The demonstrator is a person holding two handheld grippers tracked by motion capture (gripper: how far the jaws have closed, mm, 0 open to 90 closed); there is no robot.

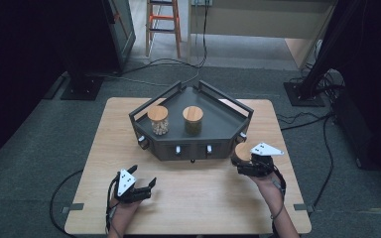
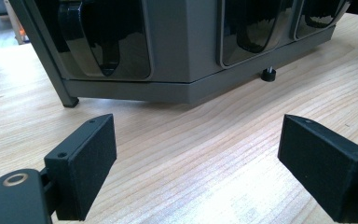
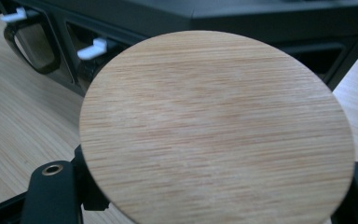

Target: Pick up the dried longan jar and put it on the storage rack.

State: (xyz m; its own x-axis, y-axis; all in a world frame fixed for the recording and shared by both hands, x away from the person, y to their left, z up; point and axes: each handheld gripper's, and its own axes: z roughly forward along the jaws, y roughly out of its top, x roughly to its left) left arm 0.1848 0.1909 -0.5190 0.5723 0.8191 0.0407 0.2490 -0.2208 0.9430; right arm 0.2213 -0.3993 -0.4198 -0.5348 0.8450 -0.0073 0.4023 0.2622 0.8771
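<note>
A dark grey angular tray stand (image 1: 218, 124) sits at the back middle of the wooden table (image 1: 198, 198). On it stand two glass jars with wooden lids, one with pale contents (image 1: 158, 120) and one with dark contents (image 1: 193, 120). My right gripper (image 1: 243, 166) is shut on a third jar (image 1: 242, 151), just off the stand's right front corner. That jar's round wooden lid (image 3: 214, 126) lies between the right gripper's (image 3: 209, 186) jaws. My left gripper (image 1: 144, 176) rests low near the table's front left, open, with bare wood between its pads (image 2: 86, 163).
The stand's front face carries white levers (image 1: 178, 149) and round knobs (image 1: 143, 143), and small feet (image 2: 268, 74) hold it off the table. An orange-and-wood stool (image 1: 163, 25), black equipment bases (image 1: 82, 87) and cables (image 1: 302, 119) lie on the floor beyond the table.
</note>
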